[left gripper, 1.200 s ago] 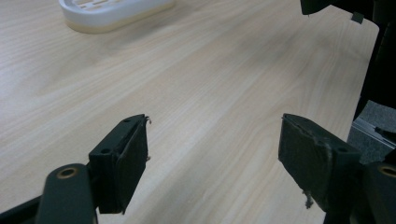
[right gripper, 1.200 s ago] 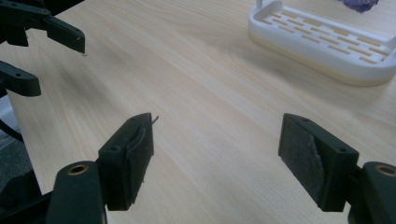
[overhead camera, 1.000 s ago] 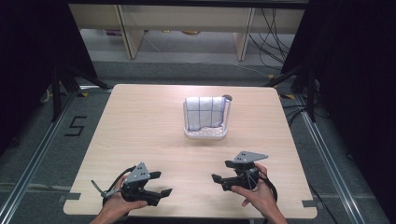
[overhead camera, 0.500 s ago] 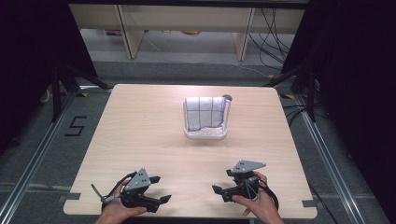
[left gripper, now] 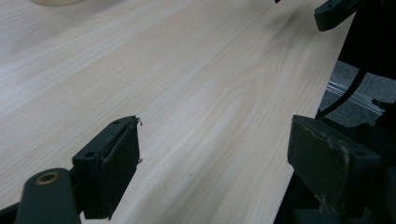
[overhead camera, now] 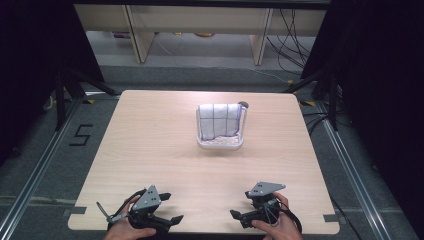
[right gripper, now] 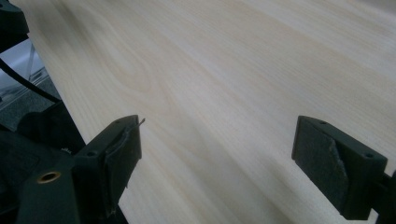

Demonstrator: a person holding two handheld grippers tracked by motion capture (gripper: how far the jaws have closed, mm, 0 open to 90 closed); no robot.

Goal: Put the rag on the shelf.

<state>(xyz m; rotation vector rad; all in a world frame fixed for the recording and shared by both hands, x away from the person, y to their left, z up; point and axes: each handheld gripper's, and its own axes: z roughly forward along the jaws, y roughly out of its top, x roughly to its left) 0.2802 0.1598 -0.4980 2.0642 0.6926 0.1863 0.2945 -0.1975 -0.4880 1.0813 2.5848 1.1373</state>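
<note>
At the table's near edge a hand holds my left gripper point(overhead camera: 172, 207), its jaws pointing right. My right gripper point(overhead camera: 240, 204) faces it from the right, held in the other hand. Both have just been opening and stand open with nothing between the jaws. In the left gripper view my left gripper point(left gripper: 215, 158) frames bare wood. In the right gripper view my right gripper point(right gripper: 219, 154) does the same. A white cloth with blue grid lines point(overhead camera: 218, 121) hangs folded in a small white tray point(overhead camera: 220, 145) past the table's middle.
The light wooden table point(overhead camera: 150, 145) ends close behind both grippers. A jaw of the right gripper point(left gripper: 334, 11) shows at the top right of the left gripper view. Black frame legs and cables stand around the table on the grey floor.
Both grippers have drawn back toward the near edge, the right one farther and lower. The jaws of both stand a little wider. The cloth and tray have not moved.
</note>
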